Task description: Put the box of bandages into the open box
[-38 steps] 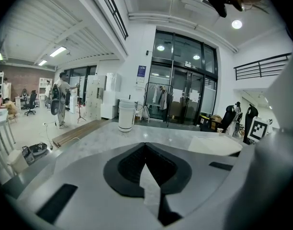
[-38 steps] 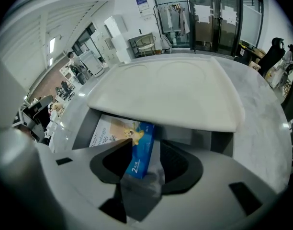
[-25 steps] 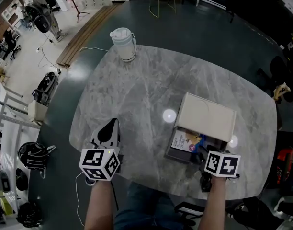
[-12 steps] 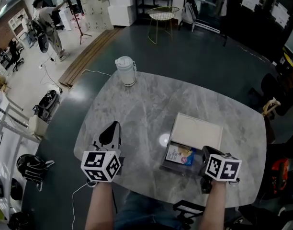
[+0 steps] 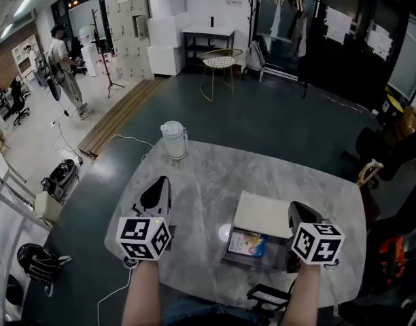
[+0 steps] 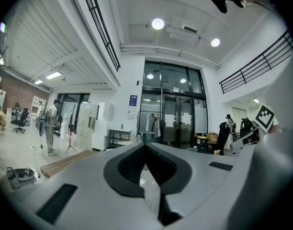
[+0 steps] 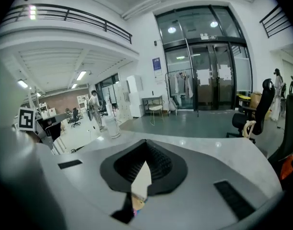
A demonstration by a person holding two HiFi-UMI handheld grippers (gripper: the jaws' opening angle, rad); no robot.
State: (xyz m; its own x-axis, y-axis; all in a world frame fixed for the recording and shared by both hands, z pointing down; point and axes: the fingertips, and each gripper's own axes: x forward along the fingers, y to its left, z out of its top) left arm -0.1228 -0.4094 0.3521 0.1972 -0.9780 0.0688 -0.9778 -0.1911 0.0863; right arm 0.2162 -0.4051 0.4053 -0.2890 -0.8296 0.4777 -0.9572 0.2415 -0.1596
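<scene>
The open box (image 5: 229,251) stands on the grey marble table (image 5: 201,182) near its front edge, with its pale lid (image 5: 261,214) raised at the far side. Inside it the box of bandages (image 5: 247,244) lies flat, colourful print up. My right gripper (image 5: 298,209) is just right of the open box, its jaws shut with nothing in them. In the right gripper view (image 7: 146,143) a sliver of the pale lid (image 7: 141,178) shows below the jaws. My left gripper (image 5: 160,182) hovers over the table left of the box, shut and empty, as the left gripper view (image 6: 145,145) confirms.
A white lidded jug (image 5: 172,139) stands at the table's far edge. Beyond the table is dark floor with a wire chair (image 5: 219,62), shelves and a clothes rack. A person (image 5: 60,58) stands far left, and bags (image 5: 38,262) lie on the floor at the left.
The head view has tilted up, so table and box now sit lower in the frame. My right gripper has come away from the box's inside to its right side. The left gripper stays put.
</scene>
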